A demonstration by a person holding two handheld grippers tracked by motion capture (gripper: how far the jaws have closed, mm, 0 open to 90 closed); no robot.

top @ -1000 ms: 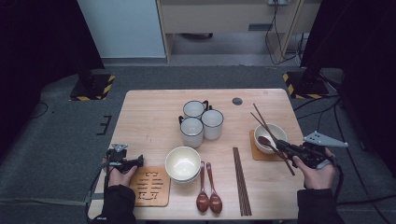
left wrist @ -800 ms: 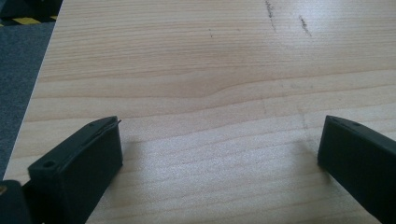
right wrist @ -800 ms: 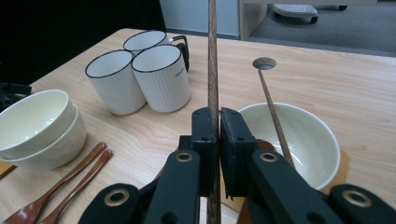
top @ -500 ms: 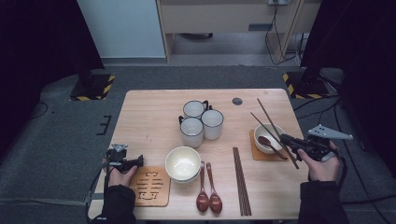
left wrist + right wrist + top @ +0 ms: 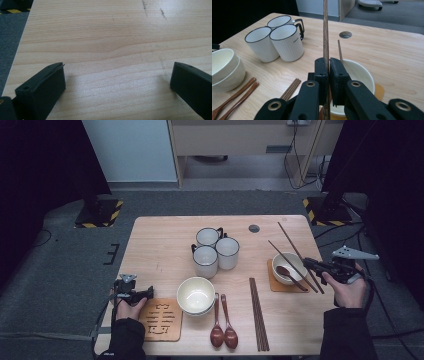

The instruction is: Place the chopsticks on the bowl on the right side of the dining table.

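Observation:
My right gripper (image 5: 309,263) (image 5: 329,65) is shut on a long brown chopstick (image 5: 294,246) (image 5: 325,30), which runs from the far right of the table past the jaws. It hovers at a white bowl (image 5: 281,260) (image 5: 362,72) on an orange coaster (image 5: 274,285). A second chopstick (image 5: 280,254) (image 5: 339,51) lies slanted over the bowl, its near end hidden behind the jaws. A brown spoon (image 5: 287,271) rests in the bowl. My left gripper (image 5: 142,293) (image 5: 118,72) stands open on bare wood at the front left.
Three white mugs (image 5: 215,250) (image 5: 279,40) stand mid-table. Two stacked bowls (image 5: 196,295), two wooden spoons (image 5: 222,320) and a bundle of chopsticks (image 5: 258,312) lie near the front edge. A patterned coaster (image 5: 161,320) lies beside my left hand. A cable hole (image 5: 254,228) is at the back.
My right gripper has shifted a little away from the person's side of the table, carrying the chopstick with it. The left gripper has stayed where it was.

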